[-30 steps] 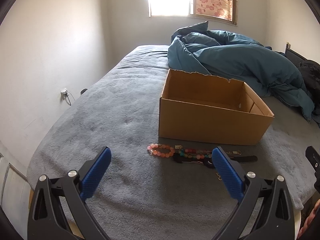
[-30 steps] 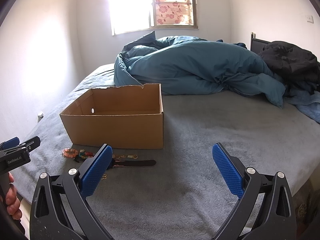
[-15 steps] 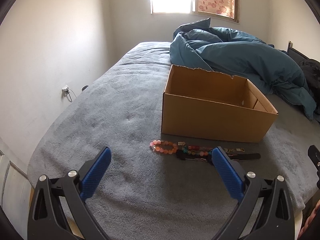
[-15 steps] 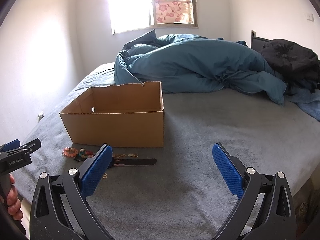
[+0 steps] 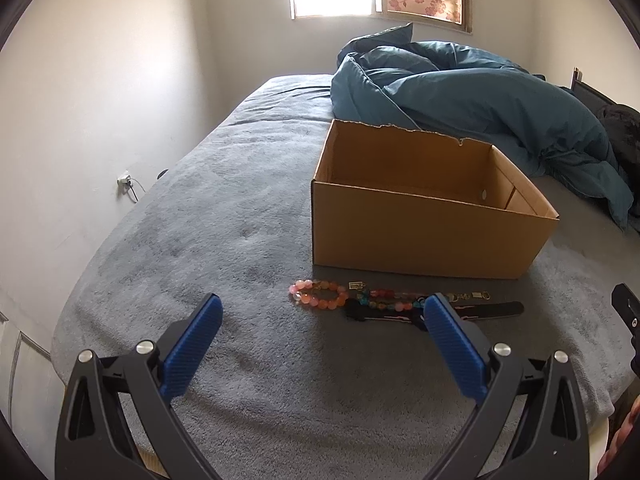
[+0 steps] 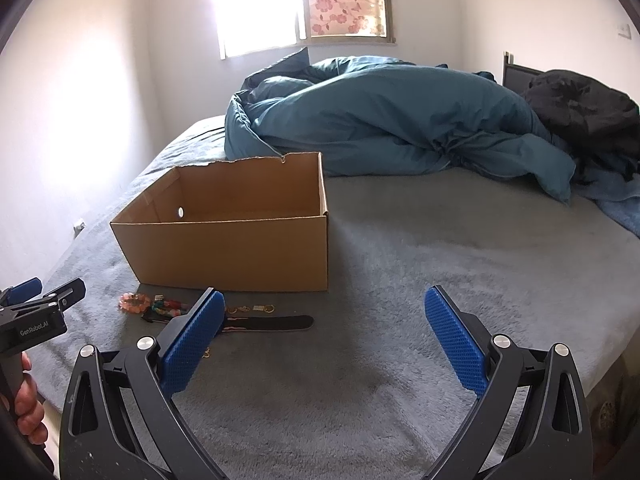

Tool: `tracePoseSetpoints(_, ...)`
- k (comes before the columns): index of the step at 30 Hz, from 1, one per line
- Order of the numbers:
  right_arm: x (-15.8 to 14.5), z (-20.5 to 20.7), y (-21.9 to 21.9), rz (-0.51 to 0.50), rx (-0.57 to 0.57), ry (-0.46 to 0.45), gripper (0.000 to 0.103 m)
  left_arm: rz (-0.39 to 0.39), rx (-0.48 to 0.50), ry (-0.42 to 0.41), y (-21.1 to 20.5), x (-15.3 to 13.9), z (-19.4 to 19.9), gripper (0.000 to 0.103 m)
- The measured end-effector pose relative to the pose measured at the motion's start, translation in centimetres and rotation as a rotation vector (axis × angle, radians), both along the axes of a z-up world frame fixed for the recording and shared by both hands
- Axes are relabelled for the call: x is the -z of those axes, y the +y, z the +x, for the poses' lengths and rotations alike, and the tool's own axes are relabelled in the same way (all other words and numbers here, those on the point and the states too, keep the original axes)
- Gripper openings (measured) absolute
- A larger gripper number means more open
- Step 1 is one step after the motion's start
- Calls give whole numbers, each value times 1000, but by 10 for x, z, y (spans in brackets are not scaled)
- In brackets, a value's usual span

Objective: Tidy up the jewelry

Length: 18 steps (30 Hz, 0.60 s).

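Closing in on the jewelry, the left hand-held gripper now sits nearer the bed's front edge than a second ago: the cardboard box and the row of pieces before it fill more of the left wrist view, and the box's inside is easier to see. The right hand-held gripper has barely shifted; its view of the box is almost the same. I judge this as the approach for a first pick, with nothing yet lifted and the box apparently empty.

Both hand-held grippers are spread wide and hold nothing. The jewelry lies on the grey bed cover, just in front of the box's near wall and apart from it. The pink bead bracelet is at the left end of the row, ahead of the left hand-held gripper and between the lines of its two fingers. The multicoloured bead strand and the black strap run rightward, the strap passing behind the right blue pad. Small gold pieces lie between strap and box. From the right wrist view the same row lies far to the left, partly hidden by that hand-held gripper's left pad.
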State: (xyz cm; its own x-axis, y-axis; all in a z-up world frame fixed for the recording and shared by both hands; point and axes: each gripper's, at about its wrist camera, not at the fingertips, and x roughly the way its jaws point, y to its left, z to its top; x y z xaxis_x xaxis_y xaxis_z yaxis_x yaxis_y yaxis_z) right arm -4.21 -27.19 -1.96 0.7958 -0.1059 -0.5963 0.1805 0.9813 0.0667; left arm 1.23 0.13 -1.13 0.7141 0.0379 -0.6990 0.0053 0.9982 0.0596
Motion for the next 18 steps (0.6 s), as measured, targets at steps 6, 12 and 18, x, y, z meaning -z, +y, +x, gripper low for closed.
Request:
tracePoseSetpoints(6, 2, 4, -1, 11, -4, 4, 96, 14, 5, 7, -4, 1, 5, 99)
tracePoseSetpoints(12, 6, 9, -3, 31, -8, 11, 96, 32, 13, 12, -7, 3, 9, 99)
tracePoseSetpoints(18, 16, 18, -3, 49, -20, 34, 96, 32, 52, 12, -8, 13, 14, 99)
